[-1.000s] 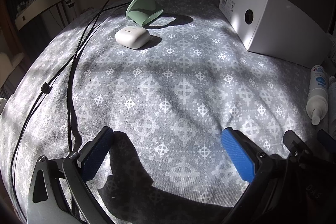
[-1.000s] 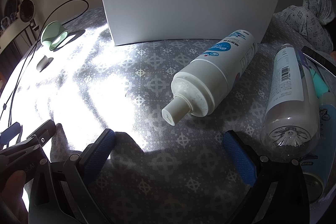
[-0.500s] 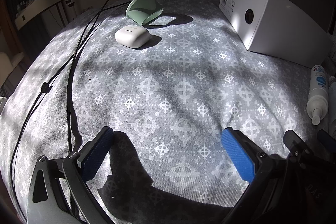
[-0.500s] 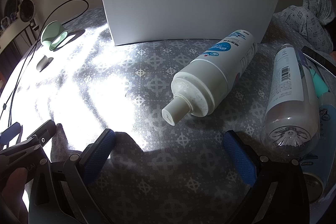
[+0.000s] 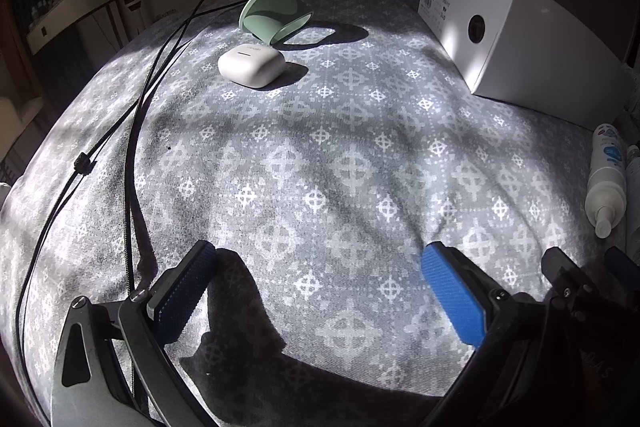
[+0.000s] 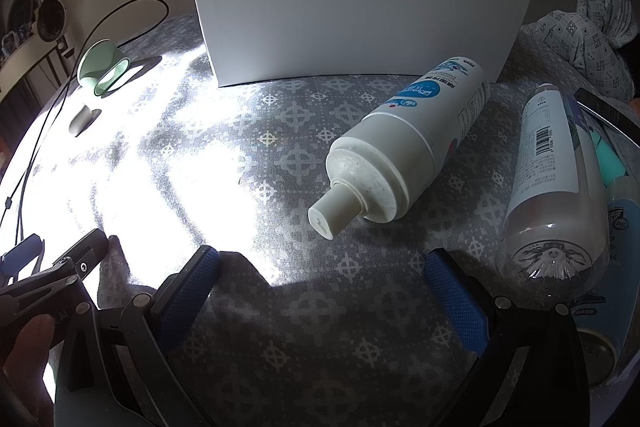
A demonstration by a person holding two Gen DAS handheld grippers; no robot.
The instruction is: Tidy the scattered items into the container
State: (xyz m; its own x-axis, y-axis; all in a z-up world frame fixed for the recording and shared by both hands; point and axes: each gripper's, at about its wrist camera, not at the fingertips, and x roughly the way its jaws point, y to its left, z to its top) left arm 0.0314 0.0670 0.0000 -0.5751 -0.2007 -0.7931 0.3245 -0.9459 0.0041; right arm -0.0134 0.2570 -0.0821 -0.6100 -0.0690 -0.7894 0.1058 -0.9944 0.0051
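Right gripper (image 6: 320, 291) wide, empty | pump bottle (image 6: 408, 143) at 12 o'clock | risk: round, may roll off my pads.

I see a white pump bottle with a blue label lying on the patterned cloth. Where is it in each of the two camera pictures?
Left wrist view: the white pump bottle lies at the far right edge, nozzle pointing toward the camera.
Right wrist view: the same bottle lies right of centre, large, nozzle pointing down-left.
Shared landmark: the white box stands just beyond the bottle in both views.
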